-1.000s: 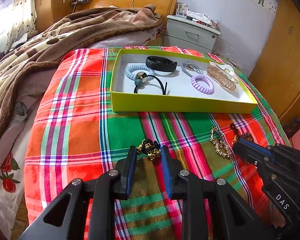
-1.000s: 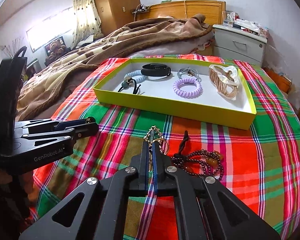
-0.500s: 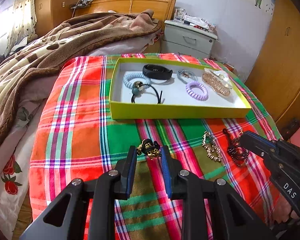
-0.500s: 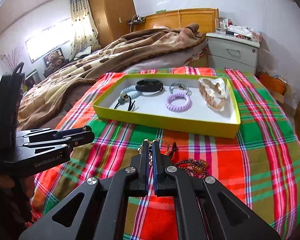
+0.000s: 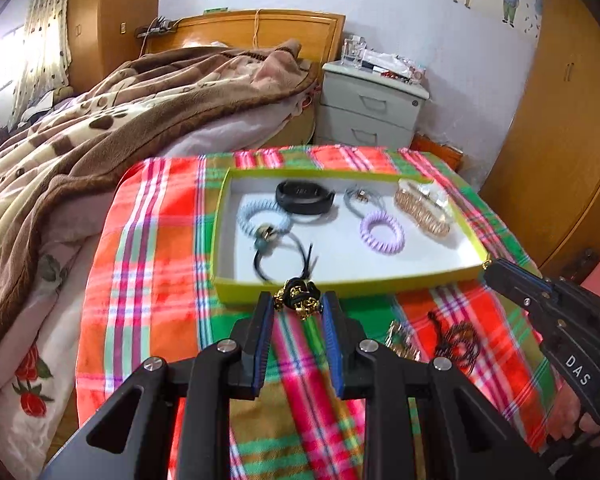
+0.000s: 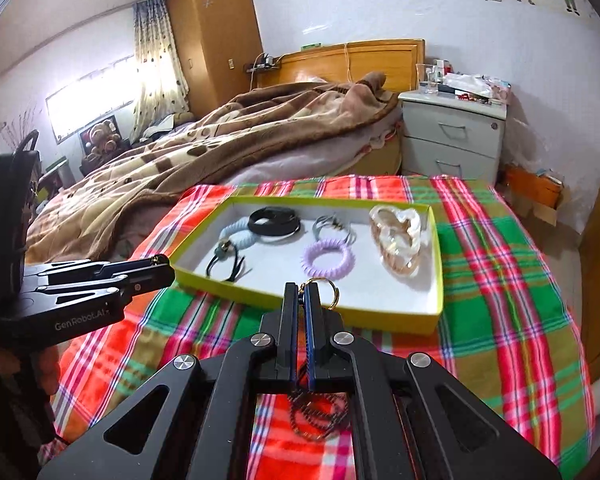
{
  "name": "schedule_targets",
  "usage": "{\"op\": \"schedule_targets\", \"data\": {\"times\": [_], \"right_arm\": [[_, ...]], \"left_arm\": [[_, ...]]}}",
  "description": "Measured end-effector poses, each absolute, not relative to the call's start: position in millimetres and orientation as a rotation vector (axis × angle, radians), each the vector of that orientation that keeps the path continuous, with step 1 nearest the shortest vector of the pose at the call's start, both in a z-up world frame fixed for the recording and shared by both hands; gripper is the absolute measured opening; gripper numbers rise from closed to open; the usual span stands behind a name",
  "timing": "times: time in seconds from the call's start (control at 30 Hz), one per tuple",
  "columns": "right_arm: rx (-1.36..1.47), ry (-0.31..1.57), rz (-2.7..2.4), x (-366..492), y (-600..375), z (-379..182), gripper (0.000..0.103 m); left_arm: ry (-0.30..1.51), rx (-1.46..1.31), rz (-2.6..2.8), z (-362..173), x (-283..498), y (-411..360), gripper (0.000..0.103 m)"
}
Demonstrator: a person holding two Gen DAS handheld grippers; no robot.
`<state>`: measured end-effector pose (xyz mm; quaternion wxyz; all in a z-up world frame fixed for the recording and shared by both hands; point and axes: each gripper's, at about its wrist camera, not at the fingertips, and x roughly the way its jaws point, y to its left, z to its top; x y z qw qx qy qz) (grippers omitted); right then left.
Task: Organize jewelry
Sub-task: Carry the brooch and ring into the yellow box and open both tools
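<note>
Left tool (image 5: 298, 308) half-closed on black-gold charm piece (image 5: 298, 299), hovering at near wall of yellow tray (image 5: 380, 278) — carry over rim, drop in bare white patch. Right tool (image 6: 300, 294) clamped on gold ring (image 6: 325, 290) of chain, probably keyring; beaded bracelet (image 5: 458, 345) lay on plaid cloth (image 5: 160, 240).

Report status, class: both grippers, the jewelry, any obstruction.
Left hand-held gripper shut on black-and-gold bracelet. Right hand-held gripper shut on gold-ring chain. Yellow tray ahead, nothing blocking.
</note>
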<state>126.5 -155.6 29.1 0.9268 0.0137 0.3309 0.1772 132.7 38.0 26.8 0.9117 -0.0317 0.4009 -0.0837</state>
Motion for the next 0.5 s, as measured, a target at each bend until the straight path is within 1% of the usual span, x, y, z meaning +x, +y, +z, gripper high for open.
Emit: {"op": "schedule_targets", "data": {"times": [0.27, 0.5], "right_arm": [[0.018, 0.699, 0.338, 155.7, -169.1, 23.9, 0.003], [0.024, 0.746, 0.324, 181.9, -179.4, 8.1, 0.003]], "left_arm": [[0.835, -0.055, -0.21, 28.7, 168.4, 20.4, 0.026], [0.875, -0.061, -0.211, 15.3, 202.9, 10.4, 0.026]]}}
